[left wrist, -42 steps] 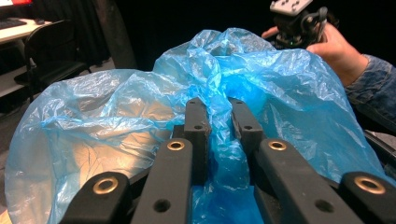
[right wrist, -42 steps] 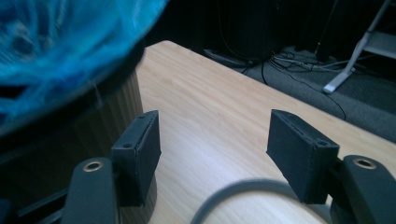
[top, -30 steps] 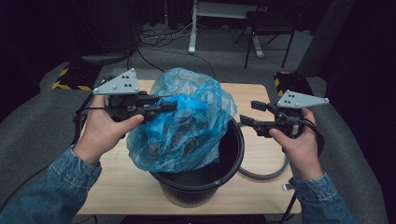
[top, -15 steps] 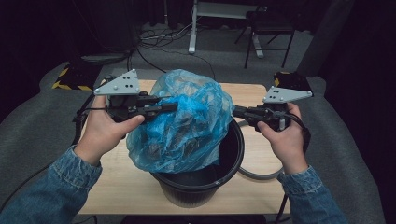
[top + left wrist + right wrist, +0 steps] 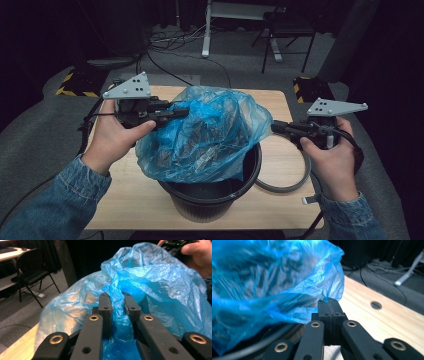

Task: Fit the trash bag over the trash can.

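A crumpled blue plastic bag (image 5: pixel 210 135) bulges over the mouth of a black round bin (image 5: pixel 215 195) at the table's front middle. My left gripper (image 5: pixel 182 111) is shut on the bag's left upper edge; in the left gripper view a fold of bag (image 5: pixel 155 285) runs between the jaws (image 5: pixel 116 296). My right gripper (image 5: pixel 275 127) is shut on the bag's right corner. In the right gripper view its jaws (image 5: pixel 328 301) meet flat, with the bag (image 5: pixel 262 277) spreading left from their tips. The bag is stretched between both grippers.
A grey ring (image 5: pixel 285 187) lies on the wooden table (image 5: pixel 125 200) just right of the bin. The tabletop has a round hole (image 5: pixel 376 305). A dark chair (image 5: pixel 287 30), a desk leg and cables stand on the floor beyond the table.
My right gripper moved in to the bag's right edge, shut on it and pulled it out to the right. The left gripper has held still.
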Demonstrator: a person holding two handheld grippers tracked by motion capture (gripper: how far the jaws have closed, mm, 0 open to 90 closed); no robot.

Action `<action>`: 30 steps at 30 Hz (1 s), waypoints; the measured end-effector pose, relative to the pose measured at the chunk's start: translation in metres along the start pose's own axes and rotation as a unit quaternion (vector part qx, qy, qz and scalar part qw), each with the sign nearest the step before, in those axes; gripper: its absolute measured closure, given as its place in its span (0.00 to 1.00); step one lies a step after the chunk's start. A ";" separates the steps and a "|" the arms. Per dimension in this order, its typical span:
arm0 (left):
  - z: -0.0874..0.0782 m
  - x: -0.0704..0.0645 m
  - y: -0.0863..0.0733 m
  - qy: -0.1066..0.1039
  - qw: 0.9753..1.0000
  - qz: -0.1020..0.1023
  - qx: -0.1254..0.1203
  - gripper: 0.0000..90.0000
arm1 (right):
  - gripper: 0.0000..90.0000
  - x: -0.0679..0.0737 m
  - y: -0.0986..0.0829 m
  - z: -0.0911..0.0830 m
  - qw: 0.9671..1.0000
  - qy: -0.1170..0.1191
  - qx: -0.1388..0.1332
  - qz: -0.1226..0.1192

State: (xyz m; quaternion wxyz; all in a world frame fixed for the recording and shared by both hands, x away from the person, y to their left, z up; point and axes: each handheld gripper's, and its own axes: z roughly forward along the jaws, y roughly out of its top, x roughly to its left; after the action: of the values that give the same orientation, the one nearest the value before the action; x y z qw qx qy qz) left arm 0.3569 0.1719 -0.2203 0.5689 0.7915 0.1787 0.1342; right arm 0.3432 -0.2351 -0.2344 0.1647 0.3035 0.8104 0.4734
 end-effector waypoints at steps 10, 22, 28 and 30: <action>0.012 0.004 -0.004 0.005 1.000 -0.001 0.020 0.89 | 1.00 -0.006 -0.024 0.001 0.997 -0.007 0.078 0.008; 0.016 0.004 -0.012 -0.005 1.000 -0.021 0.006 0.74 | 1.00 -0.013 -0.059 0.027 0.991 0.011 0.131 0.027; 0.006 0.004 -0.015 0.004 0.999 -0.029 -0.019 0.55 | 1.00 -0.012 -0.068 0.032 0.989 0.021 0.142 0.027; 0.002 0.005 -0.016 0.011 0.999 -0.028 -0.022 0.53 | 1.00 -0.012 -0.070 0.033 0.989 0.024 0.144 0.027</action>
State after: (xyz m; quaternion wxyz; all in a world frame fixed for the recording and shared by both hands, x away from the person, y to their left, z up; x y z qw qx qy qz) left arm 0.3599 0.1767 -0.2358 0.5880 0.7717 0.2041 0.1311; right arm 0.3470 -0.2469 -0.3120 0.0871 0.3342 0.8656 0.3626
